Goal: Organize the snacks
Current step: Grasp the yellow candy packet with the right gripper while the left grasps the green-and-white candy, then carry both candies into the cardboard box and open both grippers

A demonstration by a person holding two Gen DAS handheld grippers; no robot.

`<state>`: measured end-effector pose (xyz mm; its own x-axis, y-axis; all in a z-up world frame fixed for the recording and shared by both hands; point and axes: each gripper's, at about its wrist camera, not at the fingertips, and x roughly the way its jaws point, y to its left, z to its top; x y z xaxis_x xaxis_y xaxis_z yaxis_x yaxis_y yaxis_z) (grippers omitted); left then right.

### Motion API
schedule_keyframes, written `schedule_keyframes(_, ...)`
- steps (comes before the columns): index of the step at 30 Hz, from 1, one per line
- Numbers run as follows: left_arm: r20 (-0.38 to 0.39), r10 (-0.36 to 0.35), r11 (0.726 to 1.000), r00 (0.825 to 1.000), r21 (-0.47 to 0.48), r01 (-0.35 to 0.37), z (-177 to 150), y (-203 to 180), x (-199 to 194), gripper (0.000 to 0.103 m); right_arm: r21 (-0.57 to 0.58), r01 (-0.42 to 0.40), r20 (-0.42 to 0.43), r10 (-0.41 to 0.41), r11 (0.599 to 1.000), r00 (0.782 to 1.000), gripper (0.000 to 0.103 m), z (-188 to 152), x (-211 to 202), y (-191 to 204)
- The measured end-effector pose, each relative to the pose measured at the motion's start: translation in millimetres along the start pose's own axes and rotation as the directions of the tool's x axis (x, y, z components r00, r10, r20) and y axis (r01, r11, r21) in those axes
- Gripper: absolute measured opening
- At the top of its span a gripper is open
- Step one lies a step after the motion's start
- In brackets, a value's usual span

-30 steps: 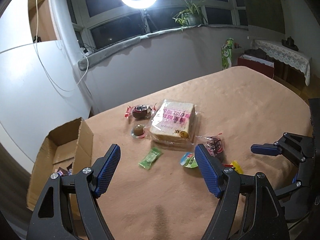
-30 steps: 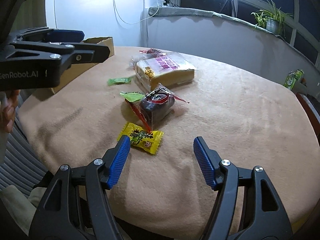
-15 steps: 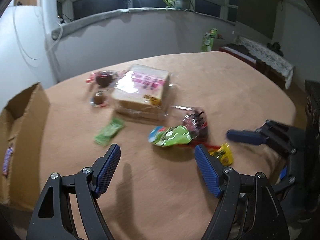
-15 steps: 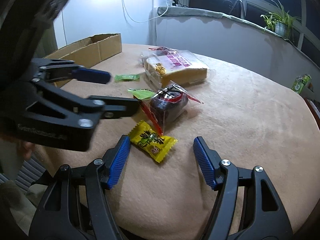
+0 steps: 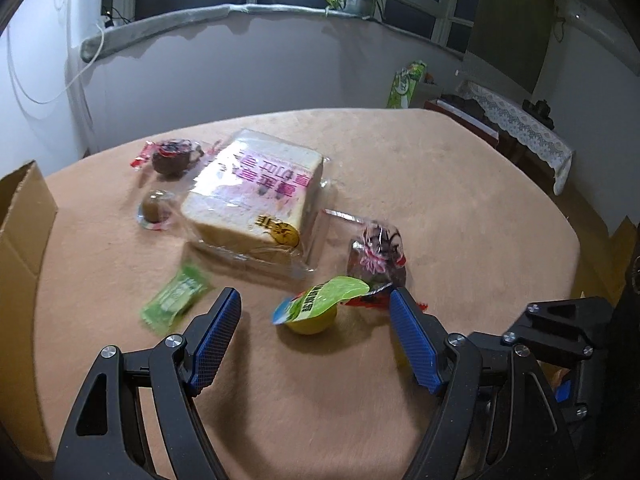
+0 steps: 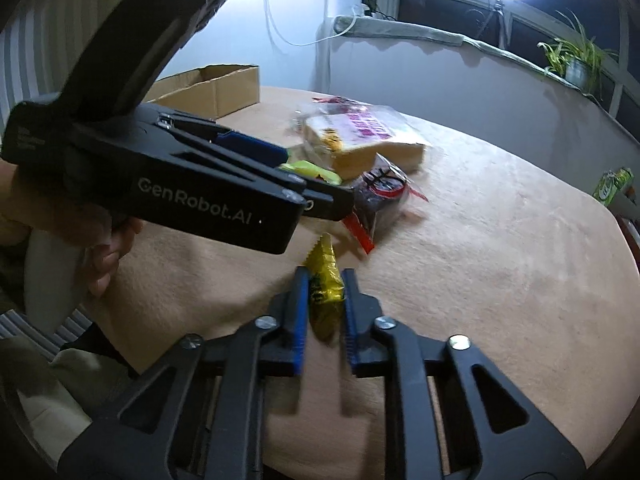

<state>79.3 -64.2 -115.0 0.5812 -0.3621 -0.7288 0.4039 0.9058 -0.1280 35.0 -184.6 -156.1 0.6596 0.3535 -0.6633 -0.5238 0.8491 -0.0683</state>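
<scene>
Snacks scattered over a tabletop [image 5: 460, 184] under a tan fleece cover. Right tool [image 6: 325, 312] clenched on a yellow candy packet [image 6: 325, 280], blue pads pressing both sides, jaws just drawn together around it; packet standing on edge at the near rim of the tabletop. Left tool [image 5: 316, 338] released, jaws wide apart, hovering low over a jelly cup [image 5: 316, 312] with a green peel-off lid; cup sitting between the two blue pads [image 5: 216, 336] and touching neither. Just beyond the cup, on the right, a dark chocolate cake in a clear wrapper [image 5: 378, 258]. On the left of the cup, a green candy sachet [image 5: 176, 300], blurred. Farther off at the centre, a bagged loaf of sliced toast [image 5: 256, 192] with pink print. Left of the loaf, a small brown jelly cup [image 5: 154, 210], and past that a second wrapped dark cake [image 5: 172, 156]. Open cardboard box [image 5: 24, 220] at the far-left edge of the tabletop, contents not visible. Person's hand [image 6: 108, 248] gripping the left tool's handle, seen from the right wrist.
</scene>
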Motion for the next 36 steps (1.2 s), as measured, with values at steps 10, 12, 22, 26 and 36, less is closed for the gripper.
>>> schedule_keyframes(10,-0.041,0.029,0.998,0.999,0.056,-0.027,4,-8,5,0.061,0.029,0.006,0.006,-0.006,1.000,1.000,0.011,-4,-5,-12)
schedule_keyframes(12,-0.044,0.037,0.997,0.998,0.065,-0.034,1,-8,3,0.060,0.029,0.005,0.007,-0.006,1.000,1.000,0.011,-3,-4,-12)
schedule_keyframes(22,-0.037,0.039,0.997,0.999,0.066,-0.037,-2,-11,5,0.031,0.057,0.015,0.011,-0.015,0.998,1.000,0.011,-5,-7,-19)
schedule_keyframes(26,-0.015,0.040,0.998,0.999,0.045,-0.039,-2,-9,-3,0.031,0.081,0.007,0.020,-0.009,0.997,1.000,0.011,-3,-10,-22)
schedule_keyframes(36,0.108,0.105,0.993,0.989,0.045,-0.110,12,-6,-54,0.031,0.142,0.019,0.093,-0.032,0.990,0.995,0.011,22,-30,-32)
